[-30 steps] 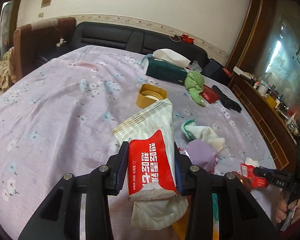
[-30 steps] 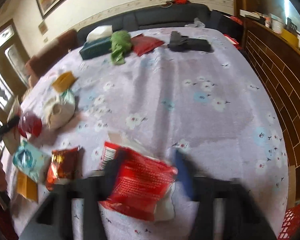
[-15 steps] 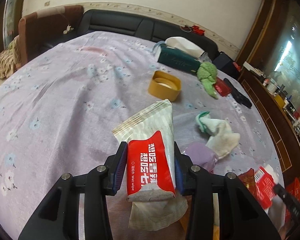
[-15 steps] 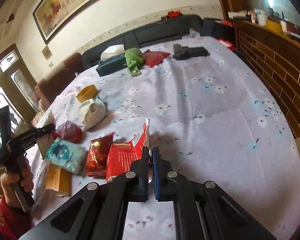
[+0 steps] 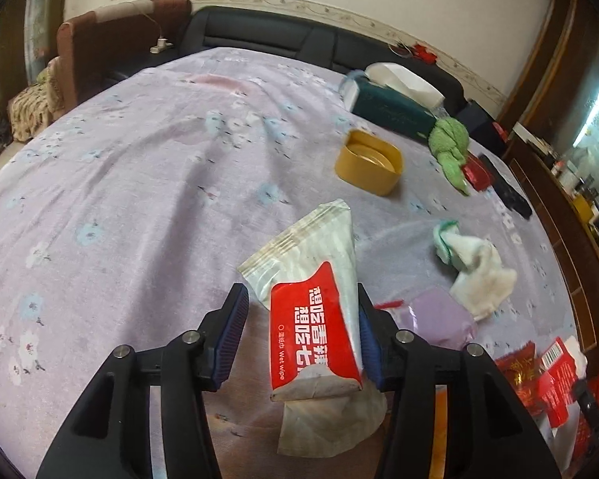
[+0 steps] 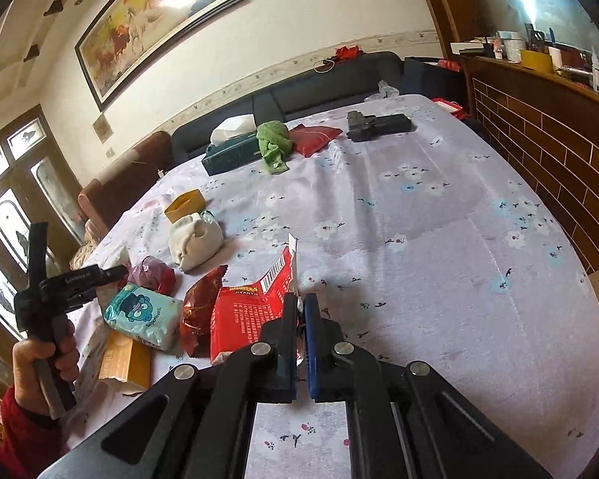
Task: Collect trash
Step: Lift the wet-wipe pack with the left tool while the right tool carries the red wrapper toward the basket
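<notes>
My left gripper (image 5: 299, 327) is open. A red and white wet wipe packet (image 5: 313, 299) hangs between its fingers, touching only the right finger, above the purple flowered cloth (image 5: 139, 183). My right gripper (image 6: 298, 319) is shut on the edge of a red snack wrapper (image 6: 251, 311), which it holds up by the pile. The pile holds a dark red foil wrapper (image 6: 199, 303), a light blue tissue pack (image 6: 143, 315), a purple-red bag (image 6: 153, 275) and a yellow box (image 6: 125, 363). The left gripper also shows in the right wrist view (image 6: 116, 271).
A cream cloth bundle (image 6: 195, 237), a gold lid (image 5: 369, 161), a dark green tissue box (image 5: 391, 107), a green rag (image 5: 451, 147), a red pouch (image 6: 313, 137) and a black object (image 6: 377, 123) lie on the table. A brick-faced counter (image 6: 547, 127) runs along the right.
My left gripper's jaws have spread apart, and the wet wipe packet now leans on the right finger only. My right gripper closed on the red wrapper and lifted it.
</notes>
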The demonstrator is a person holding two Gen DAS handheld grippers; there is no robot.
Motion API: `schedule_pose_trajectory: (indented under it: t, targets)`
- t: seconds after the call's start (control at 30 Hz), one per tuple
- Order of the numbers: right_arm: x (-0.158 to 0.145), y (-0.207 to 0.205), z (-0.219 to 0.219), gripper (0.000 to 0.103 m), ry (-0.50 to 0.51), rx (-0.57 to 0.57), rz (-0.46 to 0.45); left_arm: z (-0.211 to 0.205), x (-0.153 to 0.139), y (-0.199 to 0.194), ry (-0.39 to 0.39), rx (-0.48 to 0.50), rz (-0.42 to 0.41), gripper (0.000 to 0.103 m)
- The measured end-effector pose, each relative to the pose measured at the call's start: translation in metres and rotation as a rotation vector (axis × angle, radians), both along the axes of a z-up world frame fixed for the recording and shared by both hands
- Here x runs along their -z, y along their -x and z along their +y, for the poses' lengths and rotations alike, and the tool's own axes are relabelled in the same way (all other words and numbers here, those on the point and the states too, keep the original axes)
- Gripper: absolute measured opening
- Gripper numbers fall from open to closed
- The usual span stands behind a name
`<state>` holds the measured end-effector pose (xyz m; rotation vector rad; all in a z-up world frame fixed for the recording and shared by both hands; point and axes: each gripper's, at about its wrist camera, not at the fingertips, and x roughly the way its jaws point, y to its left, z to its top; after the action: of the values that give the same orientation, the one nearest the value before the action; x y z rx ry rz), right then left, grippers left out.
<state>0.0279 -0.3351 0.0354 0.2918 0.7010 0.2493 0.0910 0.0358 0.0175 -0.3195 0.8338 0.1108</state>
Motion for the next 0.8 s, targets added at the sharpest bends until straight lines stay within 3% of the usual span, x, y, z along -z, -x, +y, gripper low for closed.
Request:
schedule_pose_trajectory:
  t: [0.07,0.13,0.23,0.53,0.8]
  targets:
    - [0.000,0.000,0.001,0.004,0.002,-0.006,-0.008,0.006,0.001,0.000,0.012,-0.013,0.004,0.047]
    - [-0.001,0.002,0.002,0.004,0.008,-0.011,-0.017,0.005,0.001,0.000,0.017,0.002,-0.003,0.036]
    - [-0.003,0.003,0.002,0.004,0.018,-0.007,-0.032,-0.004,-0.006,0.006,-0.047,0.005,-0.043,0.035]
    - [-0.013,0.013,0.000,0.004,0.047,0.037,-0.113,-0.034,-0.040,0.032,-0.140,0.072,-0.245,0.035]
    - [-0.017,0.014,-0.005,0.004,0.035,0.085,-0.092,-0.069,-0.056,0.056,-0.178,0.191,-0.259,0.036]
